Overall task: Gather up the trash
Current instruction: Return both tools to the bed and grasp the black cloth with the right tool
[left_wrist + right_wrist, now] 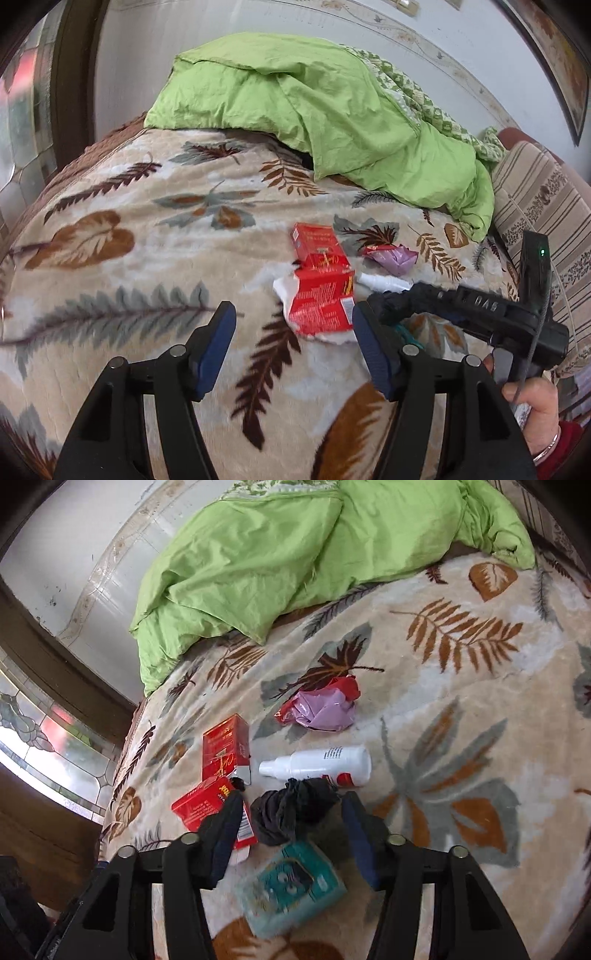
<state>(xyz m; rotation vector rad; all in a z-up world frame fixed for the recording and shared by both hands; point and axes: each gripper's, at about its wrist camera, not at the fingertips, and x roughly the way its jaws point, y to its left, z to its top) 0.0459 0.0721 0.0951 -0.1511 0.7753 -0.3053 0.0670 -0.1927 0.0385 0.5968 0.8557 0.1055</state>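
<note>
Trash is scattered on a leaf-patterned blanket point(461, 709) spread over a bed, and the step in hand is judged to be the first pick. The right gripper point(291, 823) is held with its jaws apart and nothing pressed between them; a crumpled black cloth-like wad point(284, 816) lies in the gap, with no pad seen to press it, and a teal packet point(291, 886) lies just below it toward 6 o'clock. From the wad, a white spray bottle point(317, 766) is found lying on its side at 12 o'clock, a crumpled lilac-and-red wrapper point(321, 709) farther out at 12, and two red cartons point(225, 753) at 10 o'clock, one overlapping the other. The left gripper point(295, 328) is likewise open and empty, aimed at the nearer red carton point(321, 302), which lies just ahead of its fingertips. The soft wad is best gripped by lowering the jaws fully around its bulk before closing, so that blanket pile is not pinched in. The cartons are flattened and light, so an edge grip across the narrow side is advised. The two grippers are close together, so one pick at a time is the safer course. No trash bin or bag is seen in either view.
</note>
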